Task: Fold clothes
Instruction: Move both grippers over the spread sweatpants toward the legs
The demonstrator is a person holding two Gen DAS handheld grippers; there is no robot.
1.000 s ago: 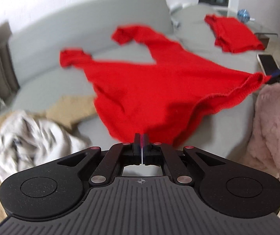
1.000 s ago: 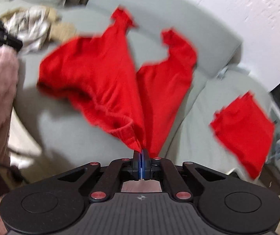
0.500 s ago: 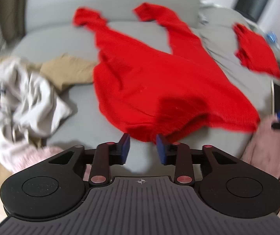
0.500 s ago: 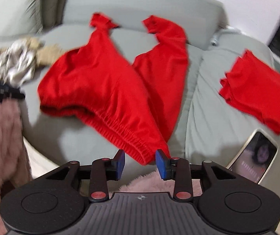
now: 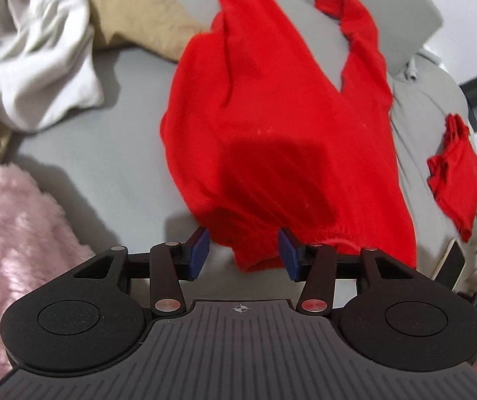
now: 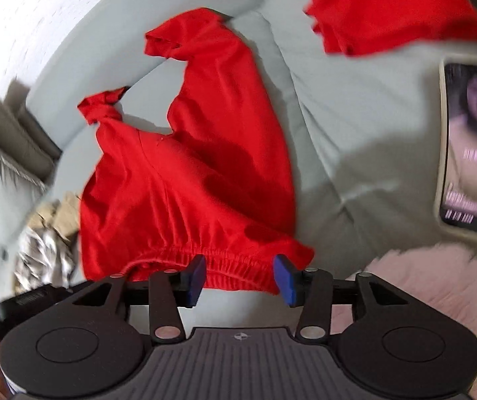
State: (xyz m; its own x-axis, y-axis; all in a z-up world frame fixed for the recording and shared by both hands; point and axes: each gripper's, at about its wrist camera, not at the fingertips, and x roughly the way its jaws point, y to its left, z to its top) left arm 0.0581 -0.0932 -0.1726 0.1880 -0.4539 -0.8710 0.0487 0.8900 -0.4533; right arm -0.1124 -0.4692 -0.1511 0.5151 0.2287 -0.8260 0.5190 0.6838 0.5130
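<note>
The red trousers (image 5: 271, 126) lay spread on the grey sofa (image 5: 115, 173). Over their waistband, the left gripper (image 5: 243, 253) and right gripper (image 6: 238, 276) hovered, jaws opening, pads clear of the cloth.

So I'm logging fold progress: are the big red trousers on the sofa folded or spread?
Spread. The red trousers lie flat on the sofa, both legs fanned apart, elastic waistband nearest the grippers.
</note>
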